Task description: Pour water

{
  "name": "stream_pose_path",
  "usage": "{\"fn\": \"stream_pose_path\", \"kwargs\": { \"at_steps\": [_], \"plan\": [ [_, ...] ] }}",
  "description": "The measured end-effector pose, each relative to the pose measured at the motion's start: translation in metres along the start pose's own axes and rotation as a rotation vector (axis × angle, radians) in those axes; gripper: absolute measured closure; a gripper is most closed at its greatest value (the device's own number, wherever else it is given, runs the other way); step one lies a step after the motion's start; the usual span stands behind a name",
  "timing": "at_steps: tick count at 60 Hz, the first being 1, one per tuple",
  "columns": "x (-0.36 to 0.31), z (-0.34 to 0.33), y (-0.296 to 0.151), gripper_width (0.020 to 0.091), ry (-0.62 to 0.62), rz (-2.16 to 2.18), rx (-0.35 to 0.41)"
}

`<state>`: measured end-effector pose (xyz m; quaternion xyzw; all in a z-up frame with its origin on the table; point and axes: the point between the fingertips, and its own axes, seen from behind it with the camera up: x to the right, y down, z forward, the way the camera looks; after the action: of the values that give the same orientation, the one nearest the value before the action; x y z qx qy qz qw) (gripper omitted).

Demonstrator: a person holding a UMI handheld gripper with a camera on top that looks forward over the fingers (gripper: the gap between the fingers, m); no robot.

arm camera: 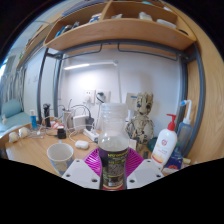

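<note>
1. Bottle point(113, 150): a clear plastic bottle with a dark label band low on its body stands upright between the two fingers of the claw point(113, 172), its lower part flanked by the pink pads point(95, 160). The pads appear to press on both sides, so the claw reads as clenched on the bottle; whether its base rests on the table point(35, 155) or hangs just above it cannot be told.

2. Handling, as a judgement: thin clear plastic of this kind is light when part-filled, smooth and somewhat slippery, and yields under a squeeze. The fill level is not legible. The labelled lower band, where the wall is stiffer and less slick, is the sound place to hold; a grip too hard may buckle the wall, one too slack may let the bottle turn as it tips.

3. Cup point(60, 156): a pale cup stands on the table to the left of the bottle, near it but apart, mouth up. It is the likely receiver for the water.

4. Figurine point(141, 117): a small tree-like figure stands beyond the bottle, to its right.

5. Dispenser point(166, 145): a white pump bottle with a red label stands at the right of the claw, close enough to be brushed in a wide swing.

6. Shelf point(115, 30): a wooden shelf spans the wall above.
</note>
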<state>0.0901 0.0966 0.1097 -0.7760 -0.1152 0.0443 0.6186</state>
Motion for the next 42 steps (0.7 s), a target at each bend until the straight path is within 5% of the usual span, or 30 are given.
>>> {"fn": "stream_pose_path", "kwargs": {
  "at_steps": [18,32,42],
  "plan": [
    [0.008,0.010,0.018,0.0832,0.003,0.080,0.069],
    [0.009,0.015,0.035,0.0825,0.010,0.093,0.047],
    [0.010,0.016,0.036,0.0740,0.019,0.081,0.032]
  ]
}}
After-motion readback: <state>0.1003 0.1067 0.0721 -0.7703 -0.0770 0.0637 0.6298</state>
